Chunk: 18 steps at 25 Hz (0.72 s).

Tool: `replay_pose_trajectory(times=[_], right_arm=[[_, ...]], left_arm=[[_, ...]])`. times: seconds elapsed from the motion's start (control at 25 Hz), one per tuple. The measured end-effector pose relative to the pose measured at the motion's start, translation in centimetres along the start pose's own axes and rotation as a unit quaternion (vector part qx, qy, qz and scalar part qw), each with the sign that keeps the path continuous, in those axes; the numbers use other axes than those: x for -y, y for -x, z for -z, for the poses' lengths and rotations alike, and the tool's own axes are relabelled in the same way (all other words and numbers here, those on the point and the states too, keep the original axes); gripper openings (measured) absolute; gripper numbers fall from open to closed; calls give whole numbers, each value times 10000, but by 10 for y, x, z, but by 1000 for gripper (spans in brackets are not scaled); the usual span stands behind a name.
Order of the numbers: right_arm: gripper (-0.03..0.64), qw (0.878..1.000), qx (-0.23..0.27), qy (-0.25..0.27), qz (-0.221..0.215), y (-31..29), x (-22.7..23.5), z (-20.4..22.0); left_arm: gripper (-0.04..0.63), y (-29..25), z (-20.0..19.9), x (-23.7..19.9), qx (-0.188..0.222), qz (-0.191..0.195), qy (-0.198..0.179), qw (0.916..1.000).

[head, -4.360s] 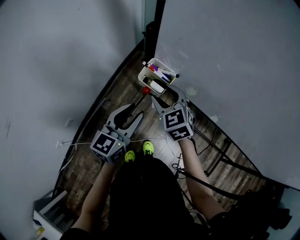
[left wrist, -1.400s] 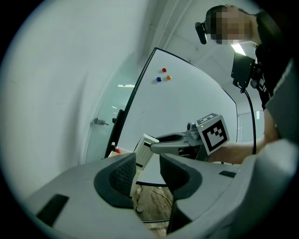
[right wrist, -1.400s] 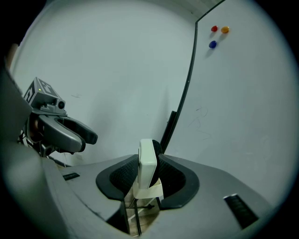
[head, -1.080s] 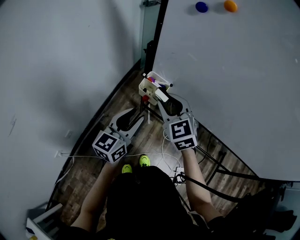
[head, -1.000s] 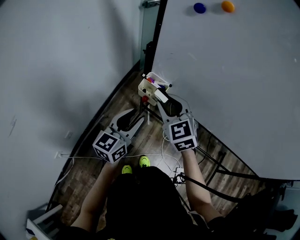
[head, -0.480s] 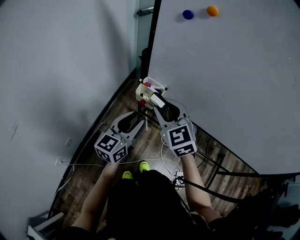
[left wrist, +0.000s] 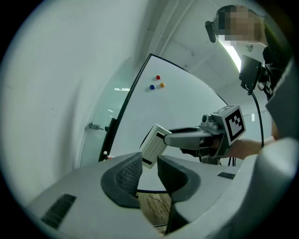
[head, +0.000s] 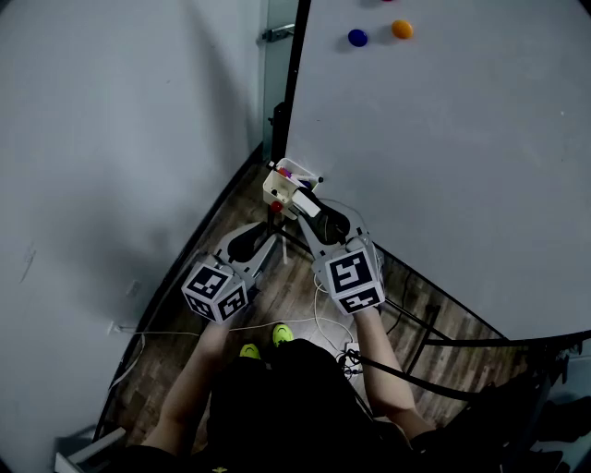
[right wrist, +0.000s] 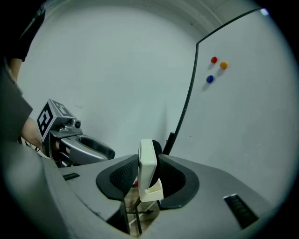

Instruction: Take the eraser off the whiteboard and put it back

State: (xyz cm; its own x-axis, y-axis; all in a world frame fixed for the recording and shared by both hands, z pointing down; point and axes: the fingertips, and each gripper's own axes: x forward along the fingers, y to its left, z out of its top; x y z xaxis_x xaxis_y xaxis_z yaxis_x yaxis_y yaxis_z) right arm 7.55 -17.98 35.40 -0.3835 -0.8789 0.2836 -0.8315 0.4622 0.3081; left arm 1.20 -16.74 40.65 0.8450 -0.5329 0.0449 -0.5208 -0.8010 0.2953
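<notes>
The eraser (right wrist: 147,158), a white block with a black felt face, stands on edge between the pads of my right gripper (right wrist: 148,173), which is shut on it. In the head view this gripper (head: 310,201) holds the eraser (head: 306,197) just in front of the whiteboard (head: 443,157), beside the white marker tray (head: 276,186). The left gripper view shows the eraser (left wrist: 153,144) out ahead in the right gripper's fingers (left wrist: 184,137). My left gripper (head: 247,242) hangs lower left, away from the board. Its jaws (left wrist: 149,170) are closing with nothing between them.
Blue (head: 356,37) and orange (head: 402,29) magnets stick near the whiteboard's top. The tray holds several markers by the board's black frame post (head: 294,65). A grey wall (head: 120,139) stands to the left. Cables and stand legs (head: 406,319) cross the wooden floor.
My right gripper has risen a little with the eraser in it, up from beside the tray. The left gripper has stayed about where it was. The magnets sit lower in the head view.
</notes>
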Motion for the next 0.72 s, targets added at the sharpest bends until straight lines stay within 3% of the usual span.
replay_pose_trajectory(times=[0.36,0.72], right_arm=[[132,10000,-9,41,58,6,2,-2],[132,9999,34,77,103,9,6,-5]], left_arm=[[74,-1,-4,6,118,108,29,9999],[72,-2,-8,9,181,105,-24,9998]])
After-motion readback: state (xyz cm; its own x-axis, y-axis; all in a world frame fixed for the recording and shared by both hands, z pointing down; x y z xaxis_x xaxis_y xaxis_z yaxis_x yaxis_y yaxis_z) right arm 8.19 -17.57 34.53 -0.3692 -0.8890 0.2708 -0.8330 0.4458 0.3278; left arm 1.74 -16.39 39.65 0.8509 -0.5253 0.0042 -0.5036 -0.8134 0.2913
